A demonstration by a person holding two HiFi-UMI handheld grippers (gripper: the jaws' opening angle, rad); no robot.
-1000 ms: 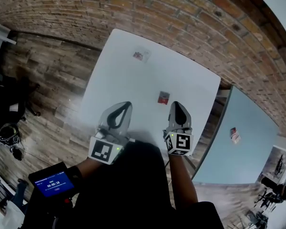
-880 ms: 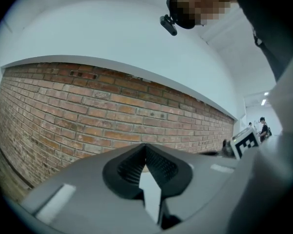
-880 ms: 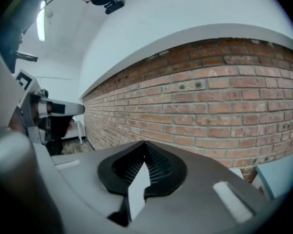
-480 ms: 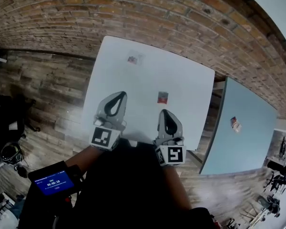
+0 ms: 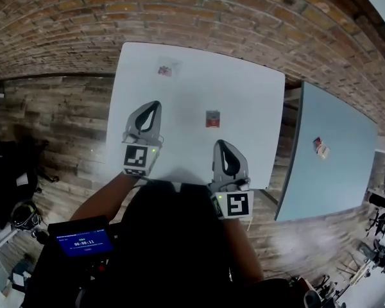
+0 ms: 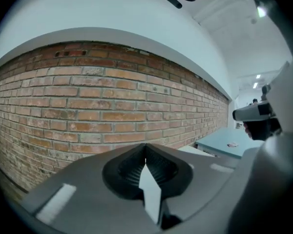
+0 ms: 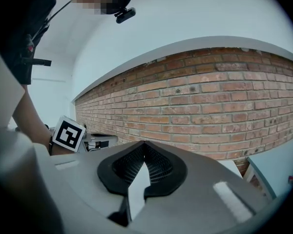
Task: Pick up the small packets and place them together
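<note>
White table (image 5: 199, 82): carries two small packets, well apart. Far packet (image 5: 165, 70) lies near the back-left corner; near packet (image 5: 212, 118) lies around the middle. Teal table (image 5: 327, 172), to your right: holds a third packet (image 5: 320, 147). Your left tool (image 5: 154, 105): jaws together, nothing between them, over the white top's left part. Your right tool (image 5: 222, 145): jaws together, empty, over the near edge, short of the near packet.
</note>
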